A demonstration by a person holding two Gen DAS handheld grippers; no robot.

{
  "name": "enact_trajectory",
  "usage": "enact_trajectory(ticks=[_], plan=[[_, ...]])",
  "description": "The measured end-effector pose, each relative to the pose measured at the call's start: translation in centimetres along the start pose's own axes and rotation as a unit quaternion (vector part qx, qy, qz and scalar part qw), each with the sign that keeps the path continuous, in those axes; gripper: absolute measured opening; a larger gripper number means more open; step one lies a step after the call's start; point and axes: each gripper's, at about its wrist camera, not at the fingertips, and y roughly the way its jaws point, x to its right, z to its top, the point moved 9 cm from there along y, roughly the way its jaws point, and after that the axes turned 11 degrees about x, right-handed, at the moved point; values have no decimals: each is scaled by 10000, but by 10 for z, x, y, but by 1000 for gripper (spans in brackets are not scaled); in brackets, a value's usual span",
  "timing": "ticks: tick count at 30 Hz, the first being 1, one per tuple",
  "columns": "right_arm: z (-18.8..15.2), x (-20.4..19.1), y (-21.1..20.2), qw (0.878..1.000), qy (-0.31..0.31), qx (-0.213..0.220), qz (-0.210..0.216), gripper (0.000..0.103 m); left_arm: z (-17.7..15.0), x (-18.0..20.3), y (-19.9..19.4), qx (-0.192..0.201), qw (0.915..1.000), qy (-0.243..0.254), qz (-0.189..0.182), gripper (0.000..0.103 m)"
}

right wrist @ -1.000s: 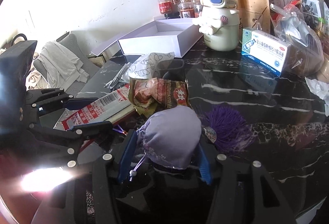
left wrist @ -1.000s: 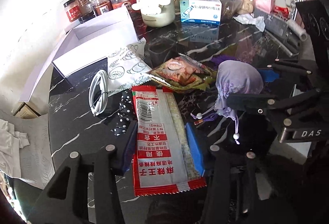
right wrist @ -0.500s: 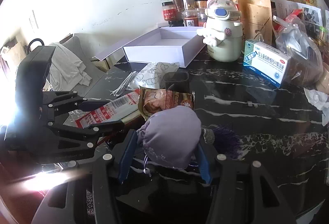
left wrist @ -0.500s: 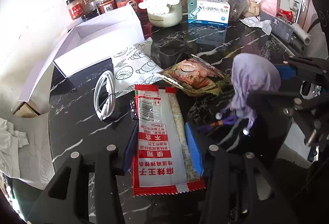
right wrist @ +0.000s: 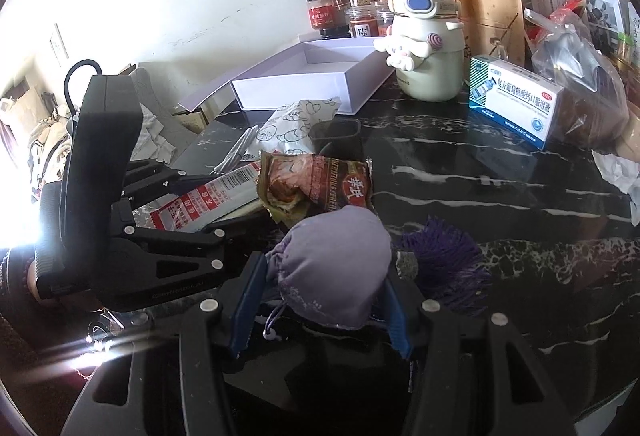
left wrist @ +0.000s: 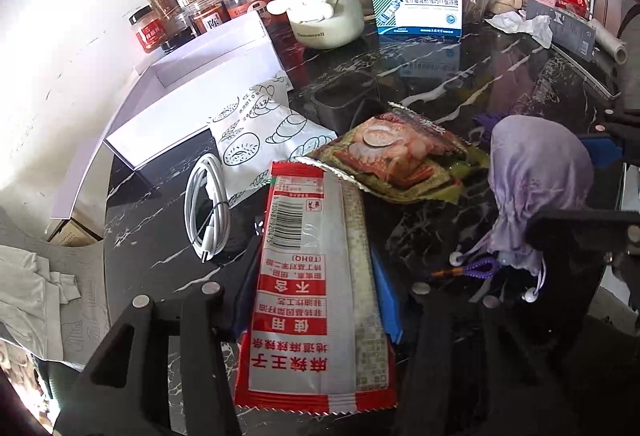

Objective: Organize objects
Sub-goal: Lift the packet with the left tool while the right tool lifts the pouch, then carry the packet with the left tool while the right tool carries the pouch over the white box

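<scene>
While the red-and-white snack packet [left wrist: 316, 300] sits lengthwise between the blue pads of the left gripper [left wrist: 316, 296], clamped across its width with its far end sticking out ahead toward the table, the lilac drawstring pouch [right wrist: 336, 268] is squeezed between the pads of the right gripper [right wrist: 320, 300], its cords and beads dangling below. Both loads appear to be lifted off the black marble table [right wrist: 480, 187].

Ahead of the left gripper and a little to its left stands the open white box [left wrist: 192, 91], which looks the likely destination. To do this step well, I would carry the packet forward over the coiled white cable [left wrist: 208, 207] and the printed bread bag [left wrist: 264, 139] without dragging on them, and keep the long packet level so it does not droop or slip out. The brown-green snack pack [left wrist: 400, 159] lies just ahead and right; steer clear of it. The right gripper should hold the pouch aside, so that the two tools do not collide, and wait its turn.
</scene>
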Motion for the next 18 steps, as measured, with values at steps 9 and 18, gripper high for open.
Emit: enact_trajectory(ticks=[9, 18], plan=[[5, -2, 0, 10000, -37, 29, 24, 55, 4, -14, -26, 99, 9996, -260, -103, 47], [28, -17, -7, 9994, -282, 206, 79, 55, 19, -37, -53, 291, 9974, -624, -199, 47]])
